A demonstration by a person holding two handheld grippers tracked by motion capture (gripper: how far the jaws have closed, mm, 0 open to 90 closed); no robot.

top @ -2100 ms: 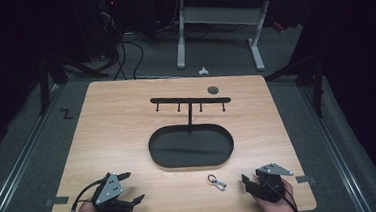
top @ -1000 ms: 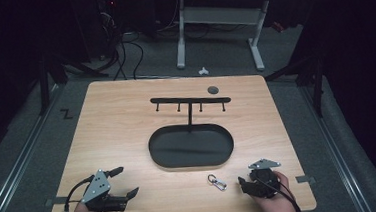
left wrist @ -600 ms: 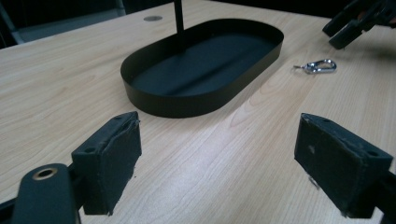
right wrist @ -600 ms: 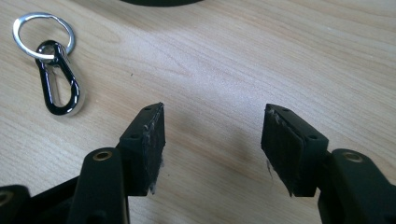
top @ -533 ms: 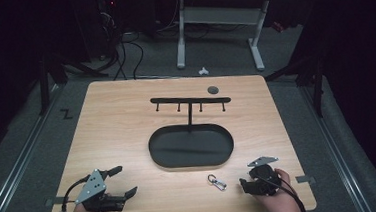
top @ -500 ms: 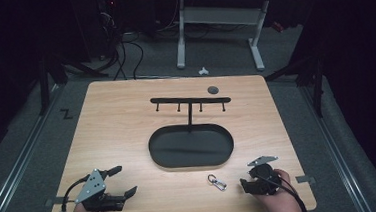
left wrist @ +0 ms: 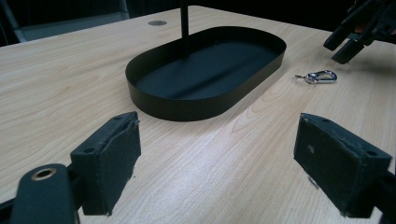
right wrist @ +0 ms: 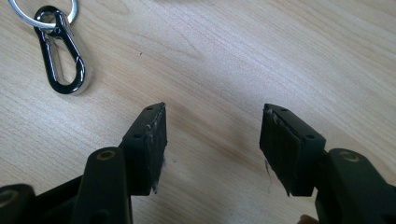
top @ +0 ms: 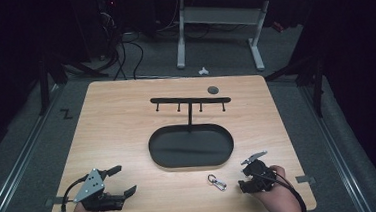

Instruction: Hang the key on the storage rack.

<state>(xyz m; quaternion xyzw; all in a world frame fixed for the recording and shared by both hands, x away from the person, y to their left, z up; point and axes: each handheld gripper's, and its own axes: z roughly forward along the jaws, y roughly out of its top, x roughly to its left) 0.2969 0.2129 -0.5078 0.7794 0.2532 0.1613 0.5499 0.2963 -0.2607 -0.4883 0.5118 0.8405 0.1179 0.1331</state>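
Looking down from the high view, we hold the right gripper (top: 245, 177) low over the table (top: 123, 135) with its jaws parted and nothing between them; the silver carabiner clip (top: 216, 181) lies on the wood just to its left, apart from the tips. Our left gripper (top: 121, 182) sits well away across the near edge, jaws spread and empty, and the black oval tray (top: 191, 147) with its hook stand (top: 189, 102) lies beyond both. From the left gripper view, our wide pads (left wrist: 109, 161) frame bare wood, the tray ahead and the clip (left wrist: 321, 76) farther off to the right, below the other gripper (left wrist: 357, 32). From the right gripper view, our separated pads (right wrist: 152, 140) hover over wood, with the clip (right wrist: 63, 49) ahead and to the left, untouched.
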